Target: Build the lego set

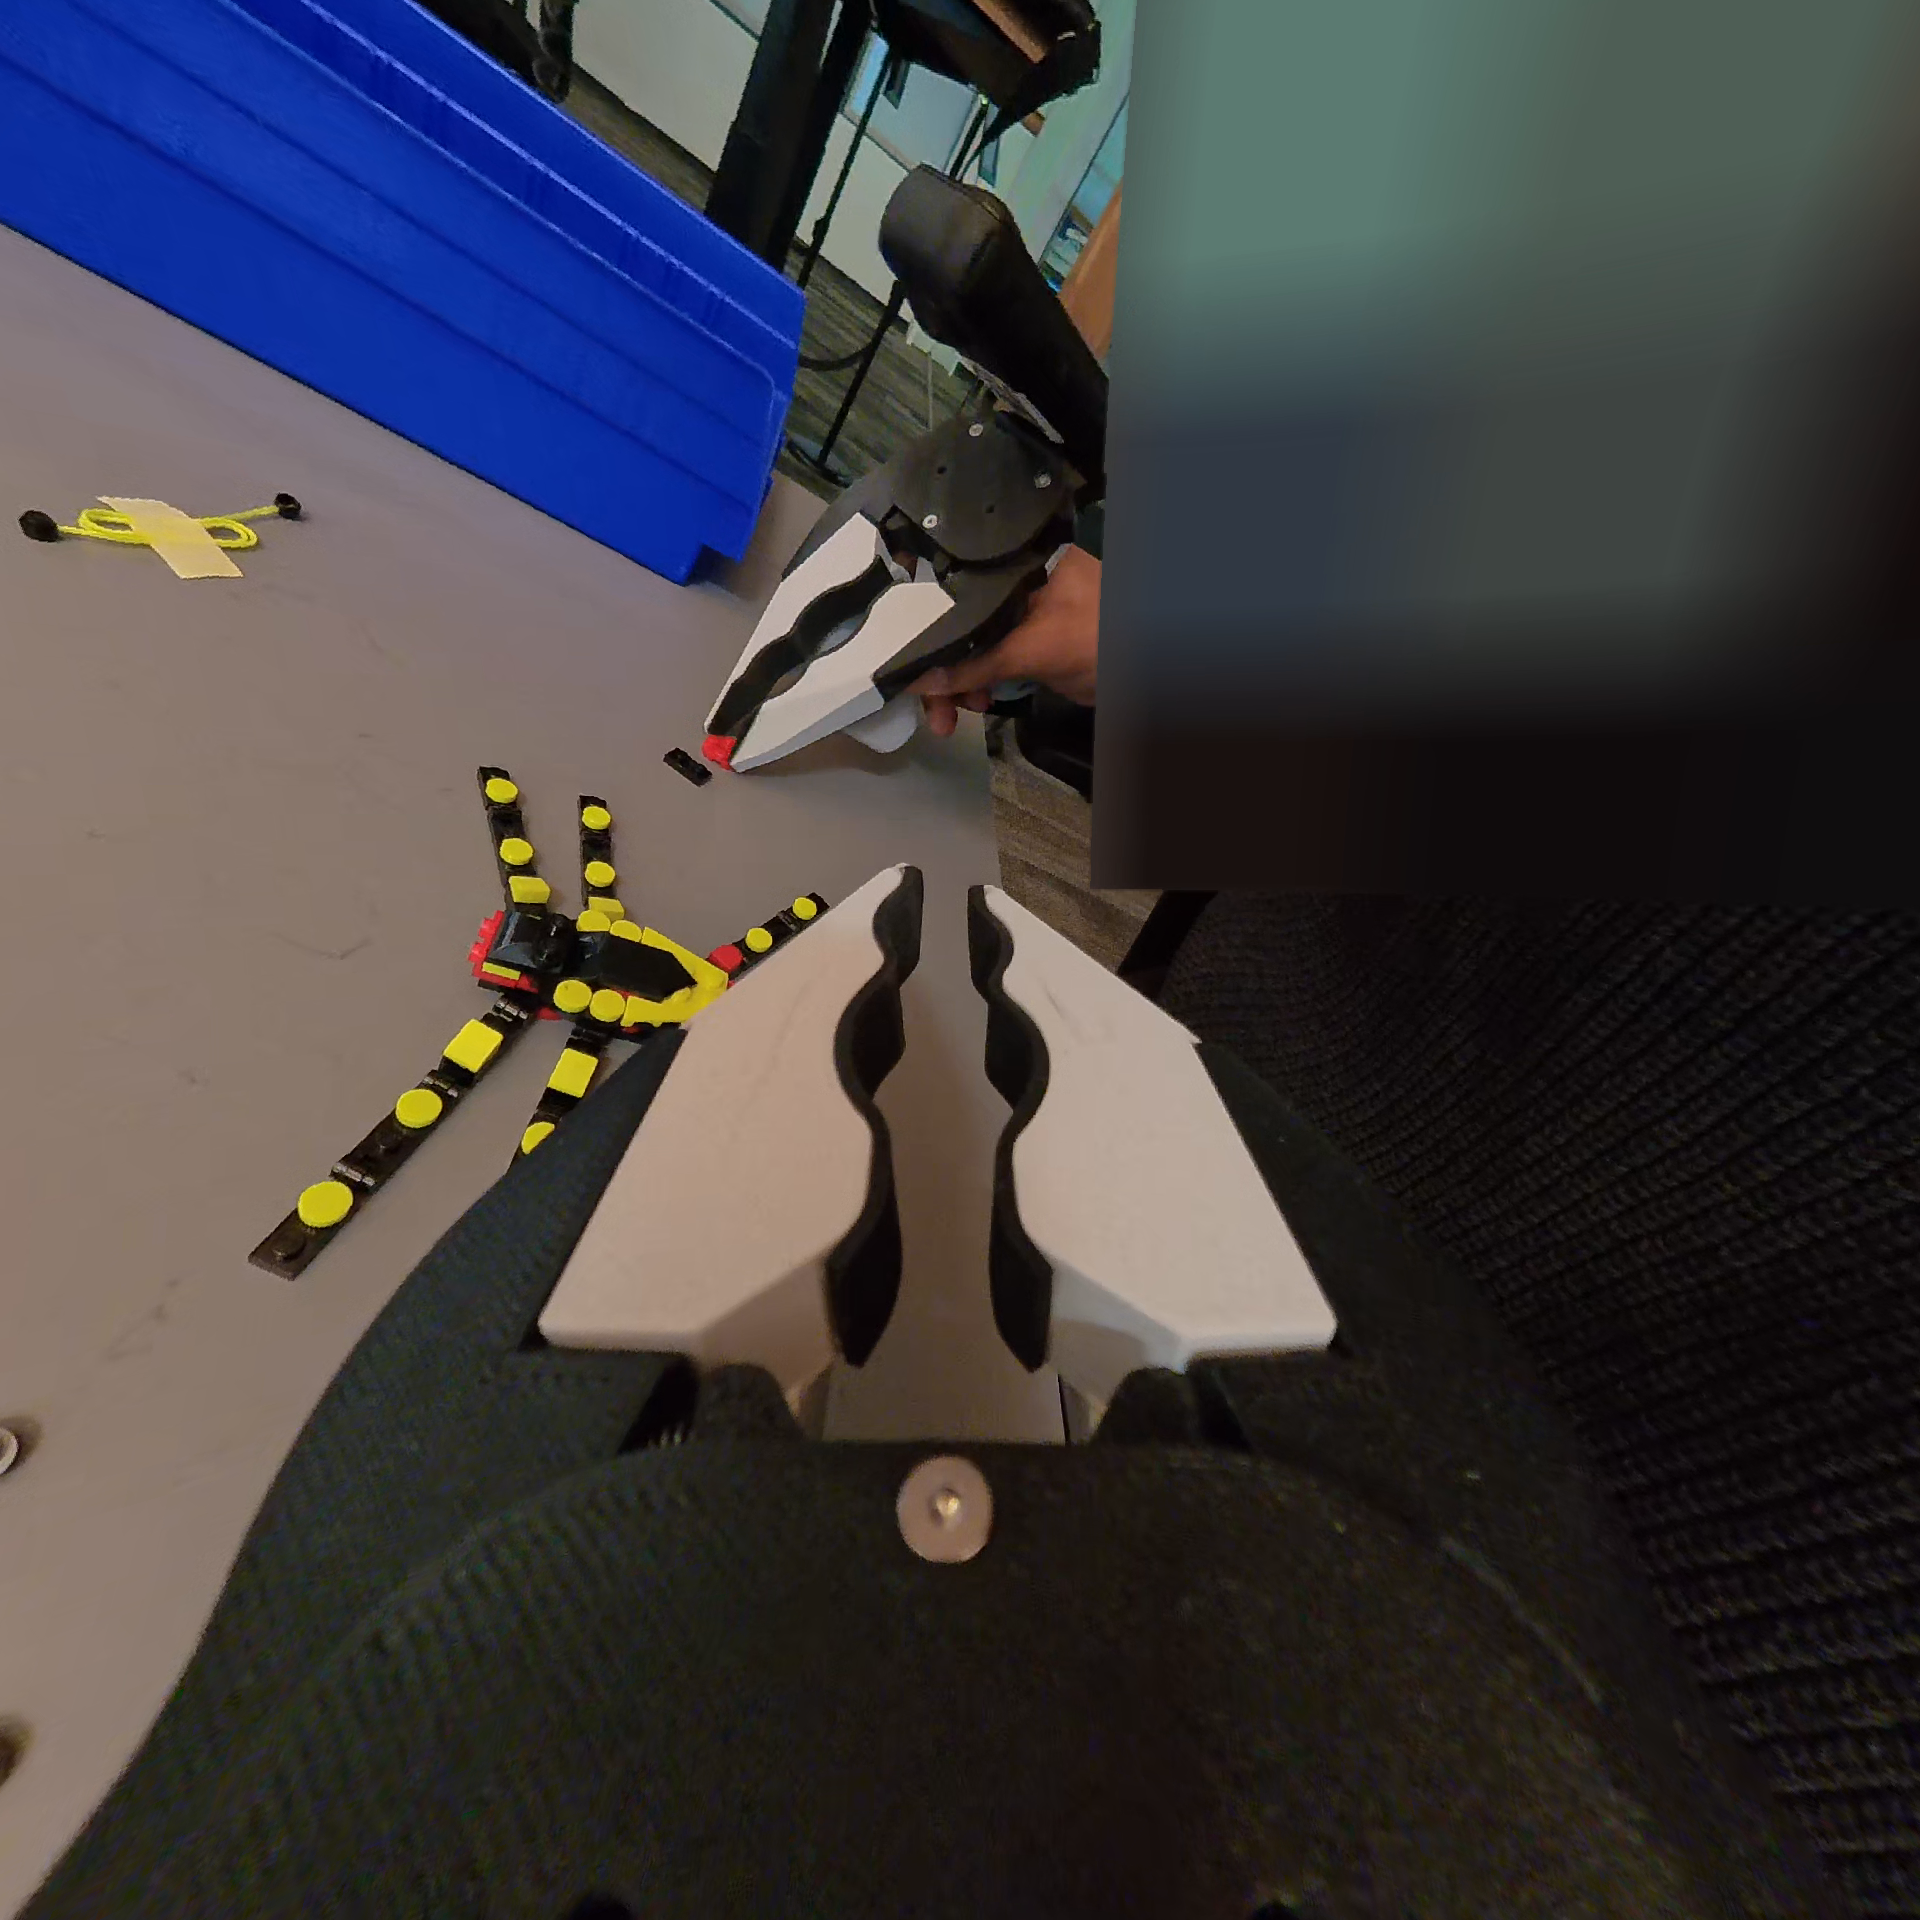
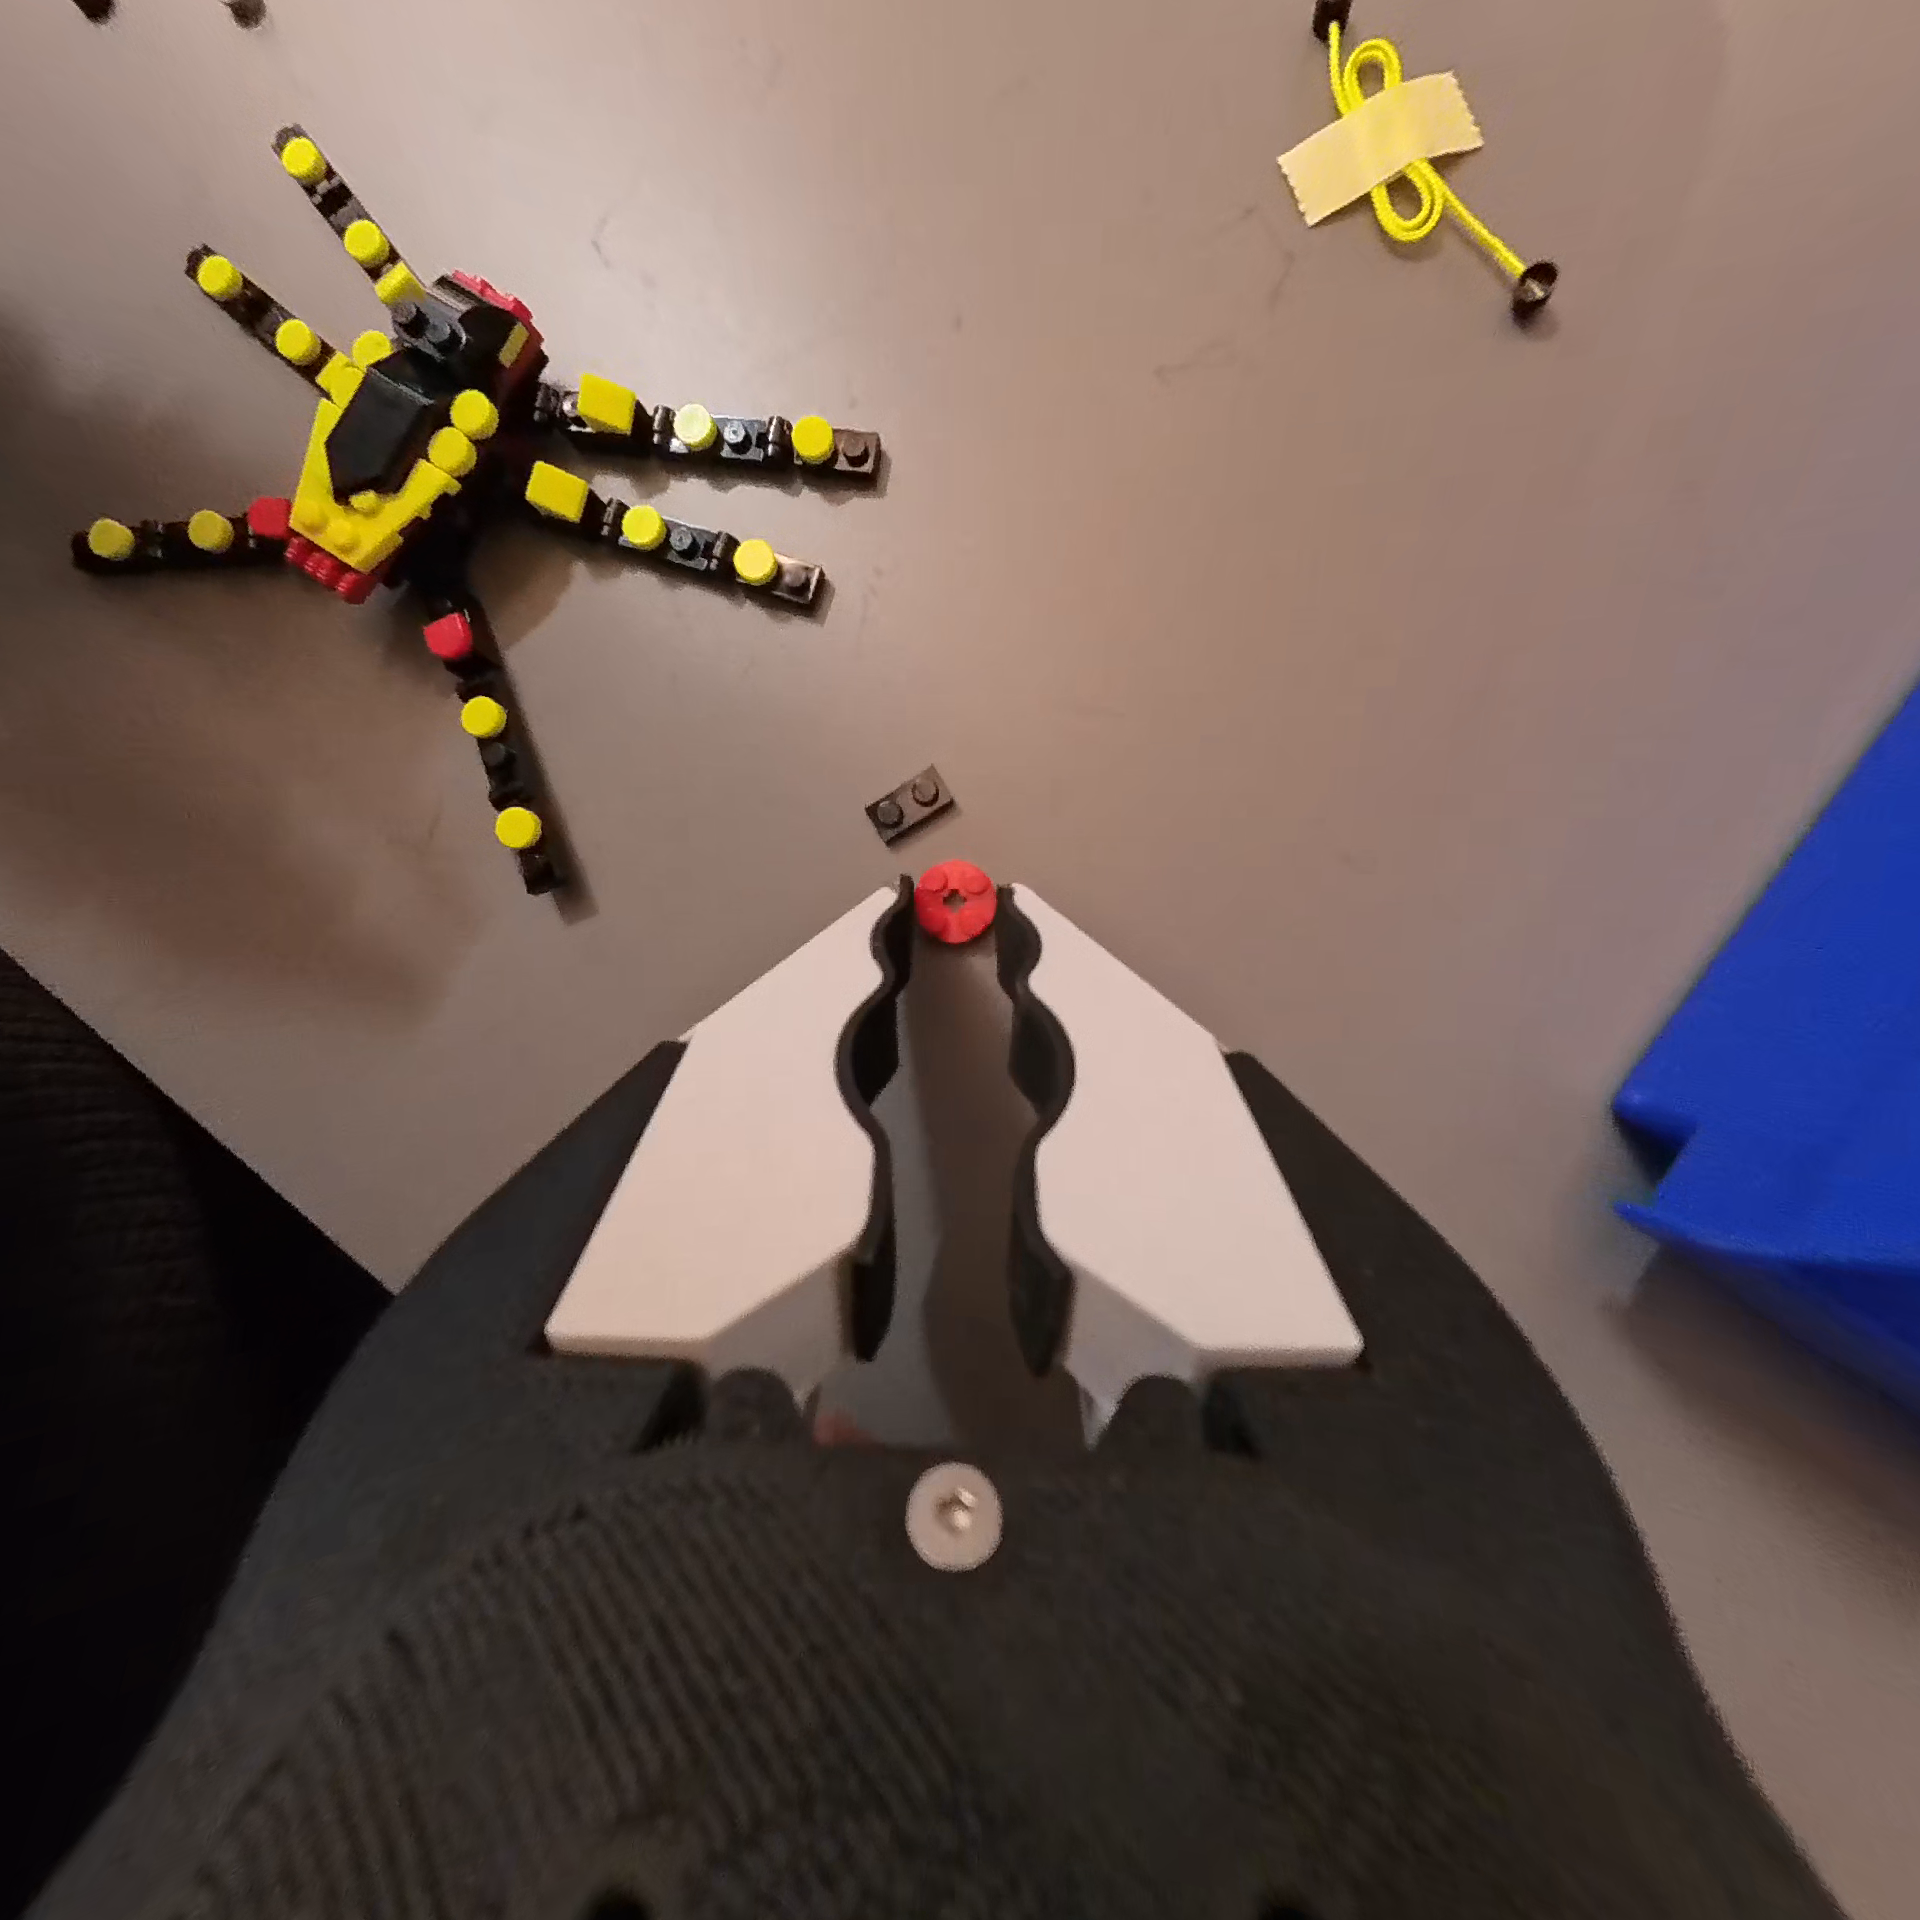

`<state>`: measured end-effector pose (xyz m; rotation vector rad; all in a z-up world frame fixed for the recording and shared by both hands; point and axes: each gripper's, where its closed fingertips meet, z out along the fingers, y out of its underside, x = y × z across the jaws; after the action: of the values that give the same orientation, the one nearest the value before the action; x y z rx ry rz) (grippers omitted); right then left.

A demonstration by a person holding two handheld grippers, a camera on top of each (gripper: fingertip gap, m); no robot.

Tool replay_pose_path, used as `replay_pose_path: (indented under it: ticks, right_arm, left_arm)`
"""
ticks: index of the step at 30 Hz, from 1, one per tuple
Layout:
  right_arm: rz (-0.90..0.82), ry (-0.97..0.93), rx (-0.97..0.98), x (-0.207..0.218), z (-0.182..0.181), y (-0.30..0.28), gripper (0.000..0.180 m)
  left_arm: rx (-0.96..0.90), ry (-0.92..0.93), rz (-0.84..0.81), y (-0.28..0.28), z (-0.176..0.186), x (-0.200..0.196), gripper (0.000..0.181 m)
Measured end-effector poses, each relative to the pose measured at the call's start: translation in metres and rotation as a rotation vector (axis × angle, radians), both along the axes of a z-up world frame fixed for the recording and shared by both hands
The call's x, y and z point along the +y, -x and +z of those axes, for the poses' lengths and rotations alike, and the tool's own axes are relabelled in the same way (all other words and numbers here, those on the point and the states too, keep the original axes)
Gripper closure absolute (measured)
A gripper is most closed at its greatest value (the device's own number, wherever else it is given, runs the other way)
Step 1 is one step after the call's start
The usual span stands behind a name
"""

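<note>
A black, yellow and red lego spider lies flat on the grey table with several studded legs spread out. My right gripper is shut on a small round red piece at its fingertips, low over the table; it also shows in the left wrist view with the red piece at its tip. A small black two-stud plate lies just beyond that tip. My left gripper is slightly open and empty, right of the spider, near the table edge.
A blue bin stands at the far side of the table. A yellow cord under a strip of tape lies on the table. A black chair and a person's hand are past the table edge. Across from one pair of fingers to the other is roughly 20 cm.
</note>
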<state>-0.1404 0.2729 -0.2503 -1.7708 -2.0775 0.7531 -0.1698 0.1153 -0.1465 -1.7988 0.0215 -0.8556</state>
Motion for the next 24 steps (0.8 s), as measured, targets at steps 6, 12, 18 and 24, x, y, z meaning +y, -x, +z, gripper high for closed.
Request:
replay_pose_path:
  ticks: [6,12,18,24]
  right_arm:
    - [0.116,-0.101,0.047,0.001,0.006,0.004,0.166]
    - [0.361,-0.173,0.038,-0.001,0.004,0.006,0.166]
    - [0.494,-0.074,0.048,-0.013,0.009,0.012,0.167]
    - [0.55,-0.065,0.028,-0.014,0.008,0.014,0.167]
  left_arm:
    - [0.001,0.0,0.0,0.0,0.0,0.0,0.175]
    - [0.001,-0.004,-0.002,0.0,0.001,-0.001,0.175]
    - [0.006,0.0,0.002,0.0,0.0,-0.001,0.175]
    - [0.005,0.002,0.003,0.0,0.0,0.0,0.175]
